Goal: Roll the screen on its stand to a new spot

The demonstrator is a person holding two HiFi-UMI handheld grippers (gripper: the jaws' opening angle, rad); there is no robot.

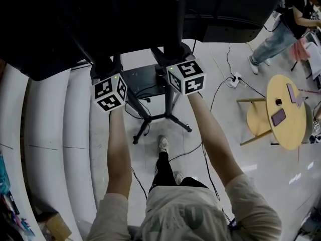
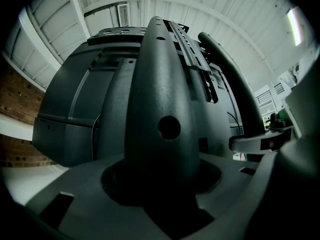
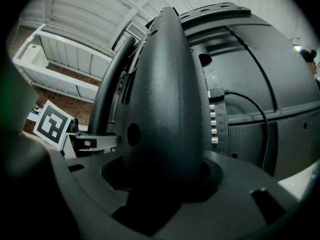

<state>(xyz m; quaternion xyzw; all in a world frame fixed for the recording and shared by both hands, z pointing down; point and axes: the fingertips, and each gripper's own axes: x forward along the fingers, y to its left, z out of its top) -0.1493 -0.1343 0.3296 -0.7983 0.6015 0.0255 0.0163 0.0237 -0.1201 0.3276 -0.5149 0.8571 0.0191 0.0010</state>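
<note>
Found the screen [image 1: 75, 14] upright on its stand [image 1: 149, 117] at the top of the head view, with the stand's legs on the floor [image 1: 271, 169] just ahead of a shoe [image 1: 163, 143]. Noted left tool [image 1: 104, 67] closed partway round the stand's left post [image 2: 162, 109], gripping its sides. Noted right tool [image 1: 173, 51] likewise clamped on the right post [image 3: 165, 99], jaws only as far apart as the post's width. Logged both tools held level. Recorded a cable [image 3: 250, 109] plugged into the screen's back, and a round surface [image 1: 293, 129] to the right, well apart from the stand.
</note>
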